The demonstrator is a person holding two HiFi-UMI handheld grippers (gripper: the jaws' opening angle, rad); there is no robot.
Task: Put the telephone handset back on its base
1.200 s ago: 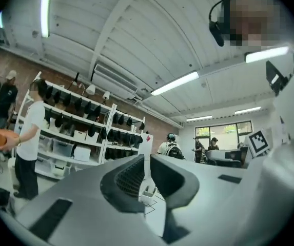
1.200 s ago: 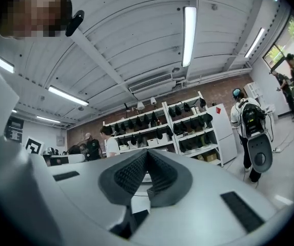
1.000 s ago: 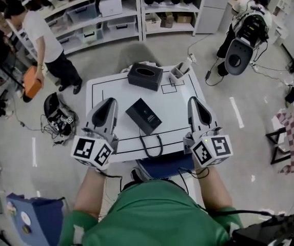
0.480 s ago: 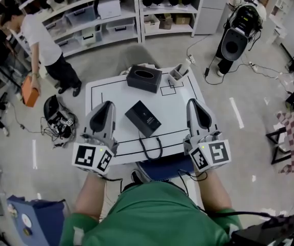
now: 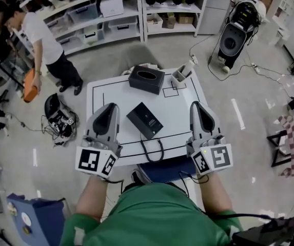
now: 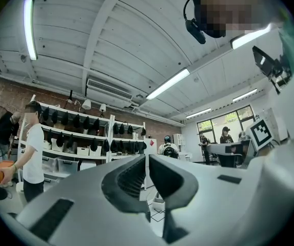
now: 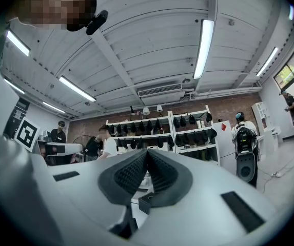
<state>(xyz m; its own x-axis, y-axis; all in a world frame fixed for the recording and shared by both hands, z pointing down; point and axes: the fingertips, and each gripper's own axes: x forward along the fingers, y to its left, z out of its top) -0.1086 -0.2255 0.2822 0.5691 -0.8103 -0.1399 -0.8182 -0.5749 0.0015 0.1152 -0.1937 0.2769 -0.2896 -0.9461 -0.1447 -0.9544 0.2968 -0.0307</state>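
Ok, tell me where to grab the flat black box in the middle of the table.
Probably across its narrow width, mid-length, coming down from above: the flat black box lies flat and skewed on the table, with both long edges clear.

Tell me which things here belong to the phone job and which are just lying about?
Job: left hand-held gripper, right hand-held gripper, grey item at far corner, possibly the telephone.
Lying about: black tissue box, flat black box, black loop.

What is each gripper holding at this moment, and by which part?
Nothing is held. The left gripper and the right gripper both have their jaws closed together, with nothing between them.
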